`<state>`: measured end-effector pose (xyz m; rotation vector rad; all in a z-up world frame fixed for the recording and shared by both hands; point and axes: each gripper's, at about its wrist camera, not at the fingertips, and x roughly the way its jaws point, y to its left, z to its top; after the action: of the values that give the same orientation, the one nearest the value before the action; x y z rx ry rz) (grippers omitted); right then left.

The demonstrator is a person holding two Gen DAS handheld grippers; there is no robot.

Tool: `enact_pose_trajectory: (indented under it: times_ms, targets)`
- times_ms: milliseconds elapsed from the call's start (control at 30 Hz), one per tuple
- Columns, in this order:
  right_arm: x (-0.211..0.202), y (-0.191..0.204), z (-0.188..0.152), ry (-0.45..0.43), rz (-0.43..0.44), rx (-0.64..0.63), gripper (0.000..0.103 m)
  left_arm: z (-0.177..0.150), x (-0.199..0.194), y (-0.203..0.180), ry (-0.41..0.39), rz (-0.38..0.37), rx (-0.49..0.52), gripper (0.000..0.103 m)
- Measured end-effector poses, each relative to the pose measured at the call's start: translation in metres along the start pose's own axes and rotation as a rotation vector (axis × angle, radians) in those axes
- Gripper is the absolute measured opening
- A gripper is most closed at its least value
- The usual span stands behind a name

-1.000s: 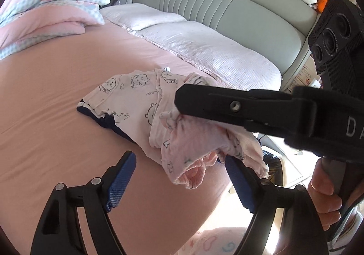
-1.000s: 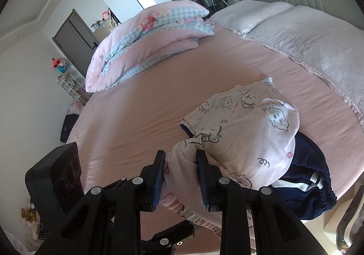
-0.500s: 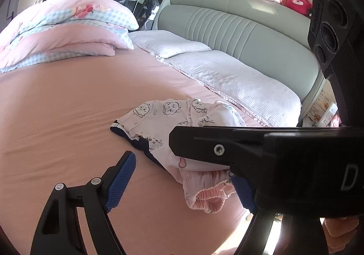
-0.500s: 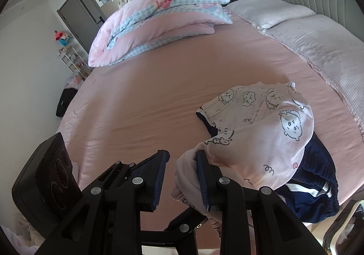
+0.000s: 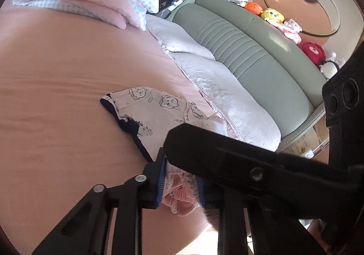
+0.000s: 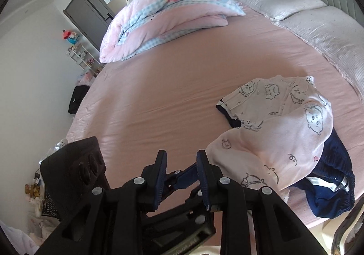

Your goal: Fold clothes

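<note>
Left wrist view: left gripper (image 5: 180,181), lower centre, is clenched on the pink ribbed cuff (image 5: 179,198) of the cartoon-print pyjama garment (image 5: 157,116), which is spread mid-frame on the pink bed sheet (image 5: 68,73) over a navy piece (image 5: 129,127). Right wrist view: right gripper (image 6: 182,177), bottom centre, is released w/ nothing between its pads; pyjama garment (image 6: 284,123) is bunched at right over navy shorts (image 6: 332,189) nr the bed edge. Risk: pulling by one cuff only could drag the shorts along or off the edge, as the layers overlap.
</note>
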<state>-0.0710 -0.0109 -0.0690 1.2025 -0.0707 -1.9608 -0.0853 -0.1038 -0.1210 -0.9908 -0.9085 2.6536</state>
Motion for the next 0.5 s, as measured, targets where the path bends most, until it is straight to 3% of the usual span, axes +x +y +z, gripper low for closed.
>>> enact_pose_trajectory:
  times_ms: [133,200,267,300,500]
  targets:
    - [0.0,0.01,-0.001,-0.006,-0.077,-0.049,0.029,0.001,0.003,0.005,0.012,0.017,0.003,0.013]
    - [-0.004,0.009,0.0,-0.025,-0.13,-0.061,0.037,0.001,0.005,0.005,0.023,0.037,0.012,0.013]
    - [-0.009,0.004,0.002,-0.048,-0.174,-0.053,0.068,0.0,0.007,0.005,0.028,0.043,0.013,0.013]
    - [-0.014,-0.001,0.003,-0.062,-0.189,-0.038,0.074,0.0,0.007,0.004,0.029,0.048,0.021,0.012]
    - [-0.036,-0.058,0.008,-0.114,-0.198,0.156,0.077,-0.003,0.012,-0.001,0.043,0.084,0.051,0.012]
